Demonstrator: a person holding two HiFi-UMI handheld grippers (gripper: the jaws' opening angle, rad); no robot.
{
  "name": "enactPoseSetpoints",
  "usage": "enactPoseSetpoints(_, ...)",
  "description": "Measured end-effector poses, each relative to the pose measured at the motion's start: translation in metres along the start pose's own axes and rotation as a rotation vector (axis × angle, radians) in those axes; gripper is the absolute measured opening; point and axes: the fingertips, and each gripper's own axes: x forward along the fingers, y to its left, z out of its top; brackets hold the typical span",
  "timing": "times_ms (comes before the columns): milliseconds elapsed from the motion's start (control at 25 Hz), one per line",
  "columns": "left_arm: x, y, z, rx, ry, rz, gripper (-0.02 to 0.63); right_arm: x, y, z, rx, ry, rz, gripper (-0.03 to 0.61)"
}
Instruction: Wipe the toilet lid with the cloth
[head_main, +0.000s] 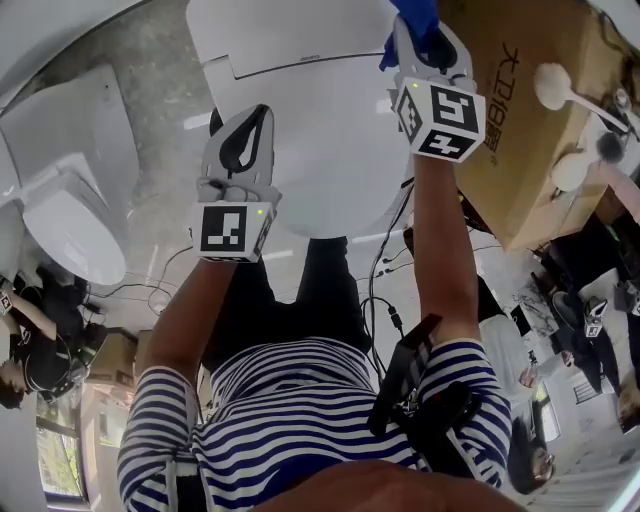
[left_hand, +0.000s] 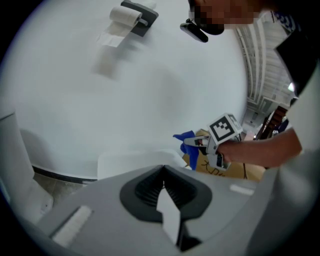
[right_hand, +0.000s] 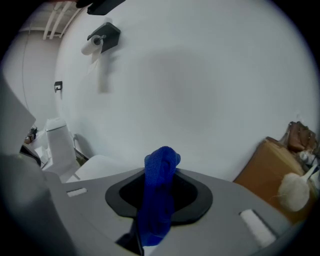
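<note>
The white toilet lid (head_main: 320, 130) lies shut at the top middle of the head view. My right gripper (head_main: 421, 38) is raised over the lid's far right side and is shut on a blue cloth (head_main: 418, 14), which sticks up between its jaws (right_hand: 159, 192). From the left gripper view this cloth (left_hand: 187, 141) shows beside the right gripper (left_hand: 218, 139). My left gripper (head_main: 256, 118) hovers over the lid's near left edge, shut with nothing in it (left_hand: 164, 192). A strip of the lid (left_hand: 134, 159) shows just past its jaws.
A brown cardboard box (head_main: 530, 120) stands close to the toilet's right, with white brushes (head_main: 556, 88) on it. A second white toilet (head_main: 70, 200) stands at the left. A toilet paper holder (right_hand: 102, 37) hangs on the white wall. Cables (head_main: 385, 290) run over the floor.
</note>
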Motion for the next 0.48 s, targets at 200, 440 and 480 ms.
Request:
enactPoseSetpoints(200, 0.015, -0.022, -0.008, 0.009, 0.029, -0.022, 0.002, -0.005, -0.059, -0.037, -0.042, 0.064, -0.096, 0.112)
enactPoseSetpoints(440, 0.016, -0.024, -0.012, 0.019, 0.041, -0.031, 0.002, 0.018, -0.053, -0.089, -0.023, 0.167, -0.079, 0.112)
enactPoseSetpoints(480, 0.015, -0.022, -0.013, 0.02, 0.047, -0.03, 0.002, 0.023, -0.046, -0.095, -0.022, 0.179, -0.068, 0.112)
